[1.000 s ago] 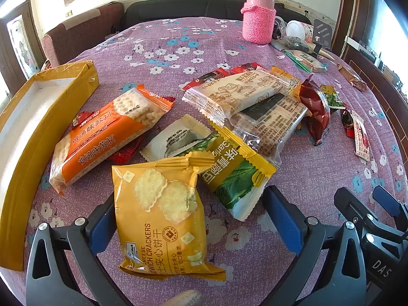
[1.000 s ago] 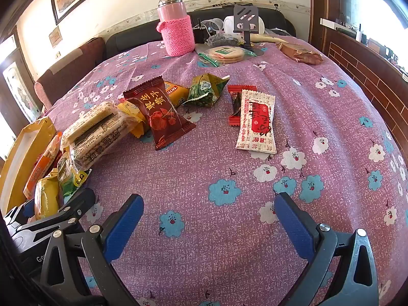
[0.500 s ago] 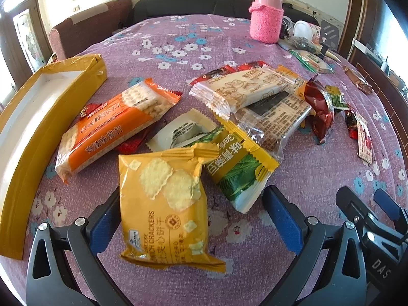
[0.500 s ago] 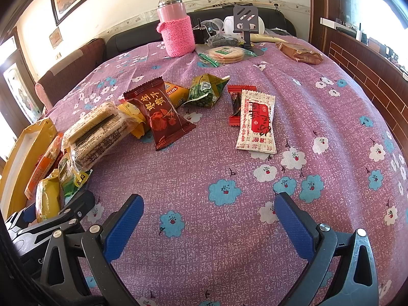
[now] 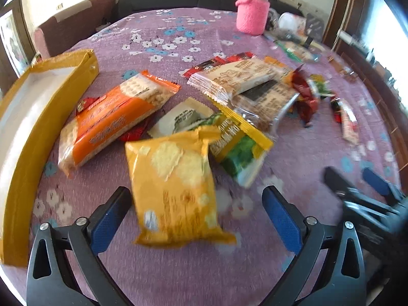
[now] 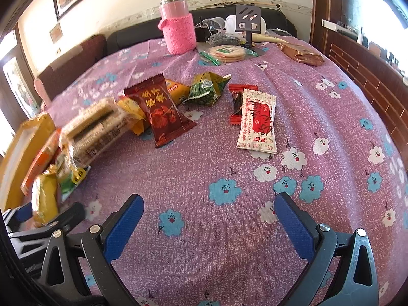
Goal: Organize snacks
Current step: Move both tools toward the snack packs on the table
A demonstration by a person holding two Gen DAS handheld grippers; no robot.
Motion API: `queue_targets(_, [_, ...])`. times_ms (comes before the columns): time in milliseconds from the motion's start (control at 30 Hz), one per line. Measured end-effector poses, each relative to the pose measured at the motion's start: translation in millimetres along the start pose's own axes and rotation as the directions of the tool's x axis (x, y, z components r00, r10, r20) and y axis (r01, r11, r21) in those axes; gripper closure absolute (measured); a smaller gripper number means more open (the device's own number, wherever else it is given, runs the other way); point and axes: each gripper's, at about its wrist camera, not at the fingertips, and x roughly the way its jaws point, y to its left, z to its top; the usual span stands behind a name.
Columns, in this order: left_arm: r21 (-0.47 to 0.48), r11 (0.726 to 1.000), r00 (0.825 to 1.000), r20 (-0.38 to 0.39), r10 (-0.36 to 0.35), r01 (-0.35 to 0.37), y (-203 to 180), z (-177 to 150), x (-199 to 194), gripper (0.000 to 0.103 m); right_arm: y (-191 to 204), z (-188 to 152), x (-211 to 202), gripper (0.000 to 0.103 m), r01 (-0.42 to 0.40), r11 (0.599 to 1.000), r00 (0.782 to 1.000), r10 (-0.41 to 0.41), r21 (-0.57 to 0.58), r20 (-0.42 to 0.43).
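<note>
Both pairs of fingers stand wide apart with nothing between their pads. Our left gripper [image 5: 196, 209] frames the yellow cracker packet [image 5: 176, 186], which lies on the purple flowered worktop [image 6: 229, 229] between the spread fingers, seemingly untouched, though blur hides the edges. We judge it the next pick, since it lies nearest and on top of its neighbours. Just beyond it lie one green and yellow packet [image 5: 239, 150], one white sachet [image 5: 183, 117] and one long orange cracker pack [image 5: 112, 122]. One yellow tray [image 5: 38, 117] waits at the left, likely where the snacks belong. Our right gripper [image 6: 206, 224] hovers over bare cloth, well apart from one dark red packet [image 6: 160, 109], one green pouch [image 6: 206, 89] and one white and red packet [image 6: 257, 119]. One pink flask [image 6: 178, 25] stands at the far edge.
</note>
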Motion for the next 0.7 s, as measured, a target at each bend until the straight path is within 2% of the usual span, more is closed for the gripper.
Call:
queue_targets(67, [-0.011, 1.000, 0.999, 0.052, -0.014, 0.015, 3.6, -4.5, -19.4, 0.000, 9.6, -0.2, 3.9, 0.000, 0.052, 0.997, 0.998, -0.053, -0.053, -0.018])
queue_targets(133, [-0.017, 1.000, 0.993, 0.117, -0.024, 0.026, 7.2, -7.6, -43.9, 0.000, 8.3, -0.2, 3.6, 0.000, 0.042, 0.998, 0.999, -0.043, -0.049, -0.017])
queue_targets(300, [-0.001, 0.998, 0.979, 0.197, -0.061, 0.062, 11.3, -11.9, -94.0, 0.000, 8.5, -0.4, 3.9, 0.000, 0.045, 0.998, 0.999, -0.046, -0.050, -0.017])
queue_targets(467, [0.046, 0.997, 0.972, 0.227, -0.066, 0.057, 9.1, -13.9, -122.1, 0.000, 8.4, -0.1, 3.9, 0.000, 0.044, 0.998, 0.999, -0.045, -0.050, -0.017])
queue_targets(700, [0.083, 0.996, 0.968, 0.249, -0.042, 0.022, 5.9, -20.1, -135.9, 0.000, 8.4, 0.0, 4.0, 0.000, 0.044, 0.998, 0.999, -0.045, -0.050, -0.017])
